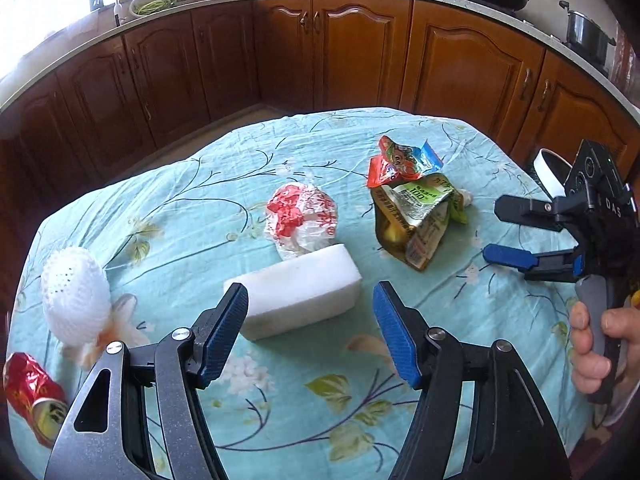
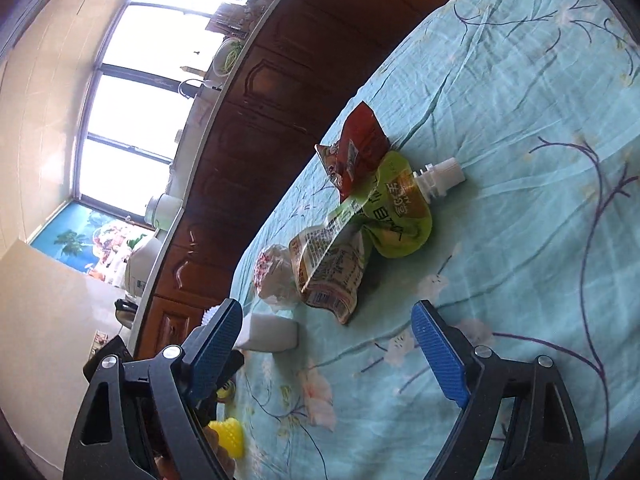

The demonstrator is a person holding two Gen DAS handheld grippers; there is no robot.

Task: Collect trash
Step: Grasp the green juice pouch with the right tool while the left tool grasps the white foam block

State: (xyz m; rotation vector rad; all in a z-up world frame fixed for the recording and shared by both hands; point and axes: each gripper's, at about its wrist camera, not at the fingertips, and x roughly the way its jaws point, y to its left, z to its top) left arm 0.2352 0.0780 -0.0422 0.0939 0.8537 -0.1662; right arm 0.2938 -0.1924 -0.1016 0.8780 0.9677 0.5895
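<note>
Trash lies on a table with a turquoise flowered cloth (image 1: pixel 304 392). A white foam block (image 1: pixel 298 294) lies just ahead of my open, empty left gripper (image 1: pixel 310 330), between its jaws' line. Behind it sits a crumpled red-and-white plastic bag (image 1: pixel 302 218). A green drink pouch (image 1: pixel 418 220) and a red snack wrapper (image 1: pixel 400 160) lie to the right. My right gripper (image 1: pixel 490 228) is open and empty beside the pouch; in the right wrist view the right gripper (image 2: pixel 326 344) faces the pouch (image 2: pixel 360 236), the wrapper (image 2: pixel 358 152) and the block (image 2: pixel 272 334).
A white foam fruit net (image 1: pixel 74 294) and a crushed red can (image 1: pixel 34 398) lie at the table's left. A white-rimmed container (image 1: pixel 550 172) stands past the right edge. Brown kitchen cabinets (image 1: pixel 360 48) ring the table. A yellow object (image 2: pixel 228 436) shows low in the right wrist view.
</note>
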